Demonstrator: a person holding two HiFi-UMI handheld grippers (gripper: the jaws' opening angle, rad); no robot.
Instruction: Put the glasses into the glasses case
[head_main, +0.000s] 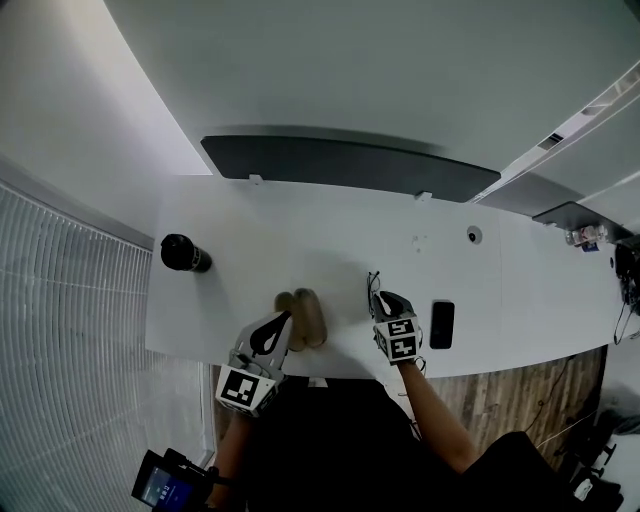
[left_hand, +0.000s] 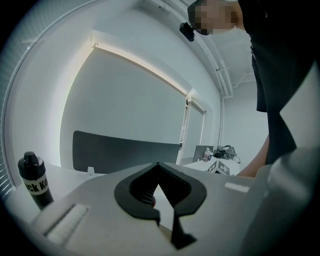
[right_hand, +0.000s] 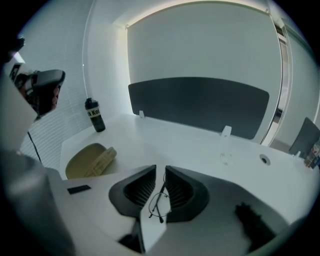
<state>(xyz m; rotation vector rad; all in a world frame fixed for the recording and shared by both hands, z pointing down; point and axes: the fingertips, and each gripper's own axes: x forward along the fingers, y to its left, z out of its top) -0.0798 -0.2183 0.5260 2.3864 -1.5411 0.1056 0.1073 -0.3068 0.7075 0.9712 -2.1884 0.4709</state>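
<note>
Thin wire-framed glasses (head_main: 372, 284) lie on the white table (head_main: 260, 230). My right gripper (head_main: 378, 297) reaches down over them. In the right gripper view, the glasses (right_hand: 159, 202) show through the narrow gap of the right gripper (right_hand: 160, 169), which is slightly open and does not press on them. The tan glasses case (head_main: 305, 318) lies open near the front edge, also seen as the case (right_hand: 90, 159) at the left of that view. My left gripper (head_main: 284, 318) sits by the case's left side. In its own view the left gripper (left_hand: 158, 165) has tips that meet, with nothing between them.
A black bottle (head_main: 183, 253) stands at the table's left end, the same bottle (left_hand: 34, 180) showing in the left gripper view. A black phone (head_main: 441, 323) lies right of my right gripper. A dark partition (head_main: 350, 165) runs along the far edge. A round grommet (head_main: 474, 235) sits far right.
</note>
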